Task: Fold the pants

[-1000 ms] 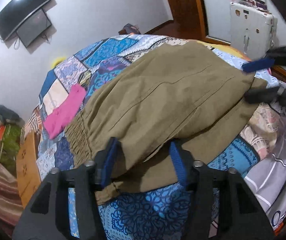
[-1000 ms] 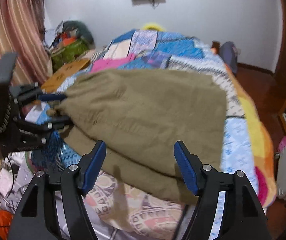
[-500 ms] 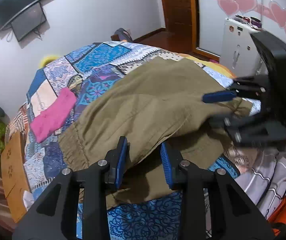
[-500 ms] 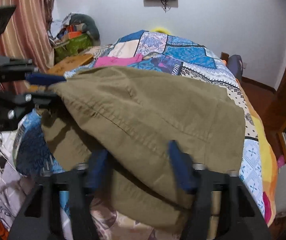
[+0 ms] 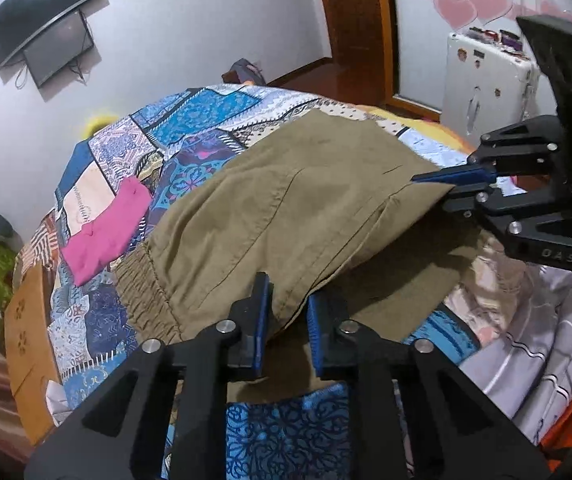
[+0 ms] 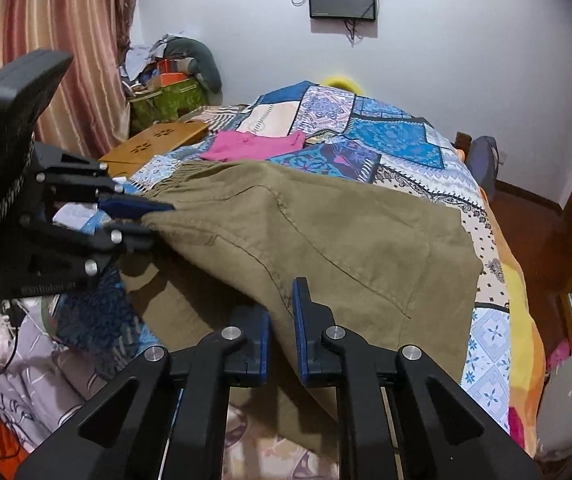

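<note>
Both tongs, left gripper [image 5: 286,320] and right gripper [image 6: 282,320], clench the olive pants' [image 5: 286,208] near edge; only the right view shows curtains [image 6: 58,52].

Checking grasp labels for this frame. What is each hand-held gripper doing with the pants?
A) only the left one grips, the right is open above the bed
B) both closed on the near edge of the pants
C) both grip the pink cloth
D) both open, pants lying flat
B: the left hand-held gripper and the right hand-held gripper each pinch an edge of the khaki pants, whose top layer is lifted off the lower one.
</note>
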Action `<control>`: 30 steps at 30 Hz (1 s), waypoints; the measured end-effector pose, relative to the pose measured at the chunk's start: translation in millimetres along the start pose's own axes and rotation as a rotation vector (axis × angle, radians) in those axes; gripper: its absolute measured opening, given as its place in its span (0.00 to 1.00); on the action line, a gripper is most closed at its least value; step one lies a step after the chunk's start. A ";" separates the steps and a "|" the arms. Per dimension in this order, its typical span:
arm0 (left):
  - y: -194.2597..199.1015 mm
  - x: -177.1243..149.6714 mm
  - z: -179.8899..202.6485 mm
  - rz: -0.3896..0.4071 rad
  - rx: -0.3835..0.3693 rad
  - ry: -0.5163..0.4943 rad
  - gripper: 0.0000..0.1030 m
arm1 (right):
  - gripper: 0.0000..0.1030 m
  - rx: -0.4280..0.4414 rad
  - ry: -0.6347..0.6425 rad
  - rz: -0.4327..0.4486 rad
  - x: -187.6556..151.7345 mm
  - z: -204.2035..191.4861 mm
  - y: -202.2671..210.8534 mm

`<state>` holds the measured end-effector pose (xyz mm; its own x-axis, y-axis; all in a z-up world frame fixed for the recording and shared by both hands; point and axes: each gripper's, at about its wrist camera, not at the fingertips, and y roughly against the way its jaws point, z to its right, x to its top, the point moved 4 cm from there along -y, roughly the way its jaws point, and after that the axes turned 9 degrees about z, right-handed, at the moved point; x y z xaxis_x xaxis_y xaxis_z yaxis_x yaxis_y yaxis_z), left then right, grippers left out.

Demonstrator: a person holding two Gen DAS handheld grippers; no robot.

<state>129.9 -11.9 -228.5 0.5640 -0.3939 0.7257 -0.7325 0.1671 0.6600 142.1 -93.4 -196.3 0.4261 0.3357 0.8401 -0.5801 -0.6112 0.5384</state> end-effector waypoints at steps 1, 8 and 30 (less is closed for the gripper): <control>2.5 -1.4 1.3 0.002 -0.008 -0.006 0.17 | 0.09 0.004 -0.002 -0.004 -1.4 -0.9 1.3; 0.7 -26.9 12.3 -0.038 -0.050 0.010 0.17 | 0.09 0.008 -0.001 -0.046 -20.7 -9.7 2.8; 22.7 -6.1 -39.4 -0.005 -0.041 0.264 0.34 | 0.37 0.074 -0.204 -0.038 6.4 6.6 3.4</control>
<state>124.9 29.9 -210.3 0.6513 -0.1458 0.7447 -0.7167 0.2043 0.6668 147.4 -98.1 -189.5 0.5828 0.2125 0.7843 -0.5112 -0.6544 0.5571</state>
